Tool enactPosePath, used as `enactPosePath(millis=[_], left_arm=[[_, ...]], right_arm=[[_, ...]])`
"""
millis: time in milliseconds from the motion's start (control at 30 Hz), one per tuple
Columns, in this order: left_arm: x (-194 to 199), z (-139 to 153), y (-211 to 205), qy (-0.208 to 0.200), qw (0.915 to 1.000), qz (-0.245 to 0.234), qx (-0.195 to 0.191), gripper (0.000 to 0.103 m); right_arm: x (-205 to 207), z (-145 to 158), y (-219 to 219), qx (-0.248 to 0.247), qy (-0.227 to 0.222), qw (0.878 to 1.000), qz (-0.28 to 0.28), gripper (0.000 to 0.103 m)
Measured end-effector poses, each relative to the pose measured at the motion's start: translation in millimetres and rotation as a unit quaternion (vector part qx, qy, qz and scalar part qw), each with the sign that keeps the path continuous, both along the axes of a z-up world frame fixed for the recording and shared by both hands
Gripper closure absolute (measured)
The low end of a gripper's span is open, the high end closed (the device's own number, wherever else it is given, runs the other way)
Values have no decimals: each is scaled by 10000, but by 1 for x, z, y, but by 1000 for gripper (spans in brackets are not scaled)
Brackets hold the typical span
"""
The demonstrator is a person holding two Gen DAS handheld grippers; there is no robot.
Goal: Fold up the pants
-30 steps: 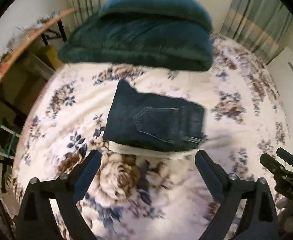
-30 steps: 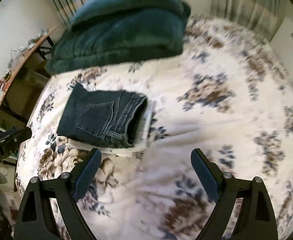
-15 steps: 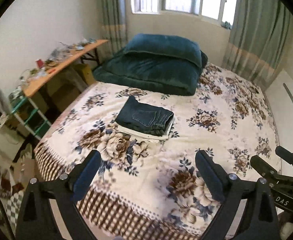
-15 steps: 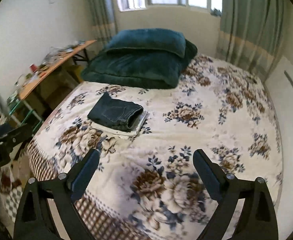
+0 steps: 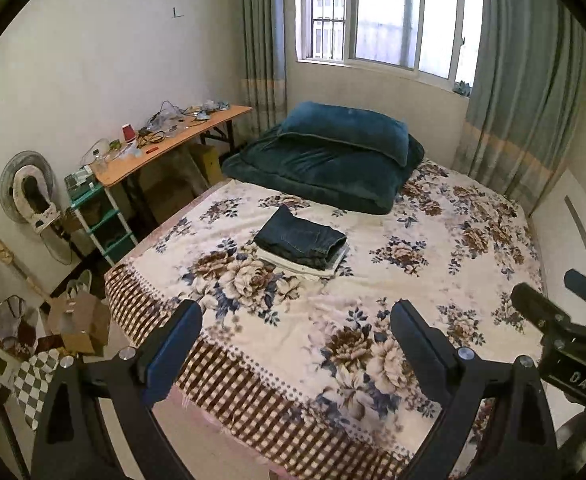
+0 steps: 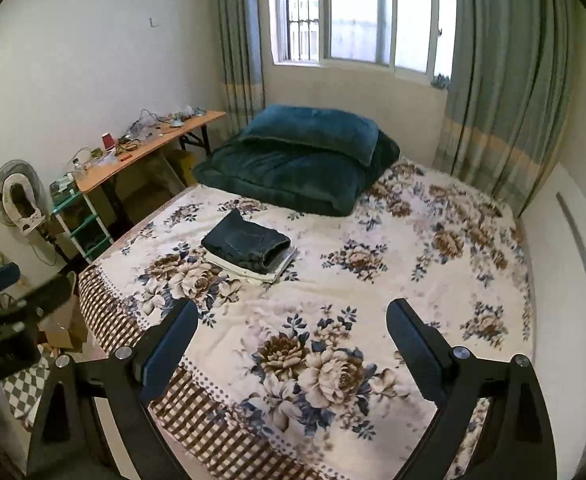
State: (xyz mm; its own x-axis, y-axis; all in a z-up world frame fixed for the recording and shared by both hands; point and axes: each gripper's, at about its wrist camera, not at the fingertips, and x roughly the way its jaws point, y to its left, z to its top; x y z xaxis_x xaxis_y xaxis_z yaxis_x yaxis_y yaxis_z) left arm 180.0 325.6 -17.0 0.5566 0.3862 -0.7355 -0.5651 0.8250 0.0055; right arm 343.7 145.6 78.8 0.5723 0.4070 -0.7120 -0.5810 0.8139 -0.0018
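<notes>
A: Start with what's nearest you. How are your tools set?

B: Your left tool [image 5: 295, 334] has its jaws spread wide and holds nothing; it hangs over the checked near edge of the bed [image 5: 253, 408]. Your right tool [image 6: 291, 332] is the same, spread and empty, over the floral bedspread [image 6: 373, 280]. Each shows at the edge of the other's view, so they sit side by side.

A: And the pants?

B: The pants [image 5: 300, 241] lie farther up the bed, well apart from both tools. You see dark denim folded into a compact block, resting on a pale folded garment [image 5: 293, 266]. From here, I judge the folding done.

A: If I must handle them again?

B: Expect soft but thick cloth, fairly heavy for its size, not slippery. Layers will slide and sag open if you pinch one ply. Take hold at the rounded folded edge on the right, biting through the whole stack, one tool at each end.

A: Beyond that?

B: A dark green quilt [image 5: 325, 168] is piled at the head, under the window [image 5: 389, 12].
</notes>
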Motion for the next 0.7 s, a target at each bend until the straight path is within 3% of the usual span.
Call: enactPosePath(millis=[200, 300, 400, 700], left_arm=[[-30, 22, -14, -66, 9997, 120, 177, 7], [-42, 32, -18, -164, 9997, 139, 83, 7], [-51, 41, -25, -225, 9993, 144, 256, 7], [-63, 46, -37, -229, 9988, 198, 385, 6]], right_arm=[[-48, 46, -15, 97, -139, 9997, 176, 5], [-63, 60, -21, 197, -150, 9995, 221, 5], [-81, 74, -26, 209, -288, 9991, 247, 5], [-102, 80, -31, 231, -156, 9990, 336, 5]])
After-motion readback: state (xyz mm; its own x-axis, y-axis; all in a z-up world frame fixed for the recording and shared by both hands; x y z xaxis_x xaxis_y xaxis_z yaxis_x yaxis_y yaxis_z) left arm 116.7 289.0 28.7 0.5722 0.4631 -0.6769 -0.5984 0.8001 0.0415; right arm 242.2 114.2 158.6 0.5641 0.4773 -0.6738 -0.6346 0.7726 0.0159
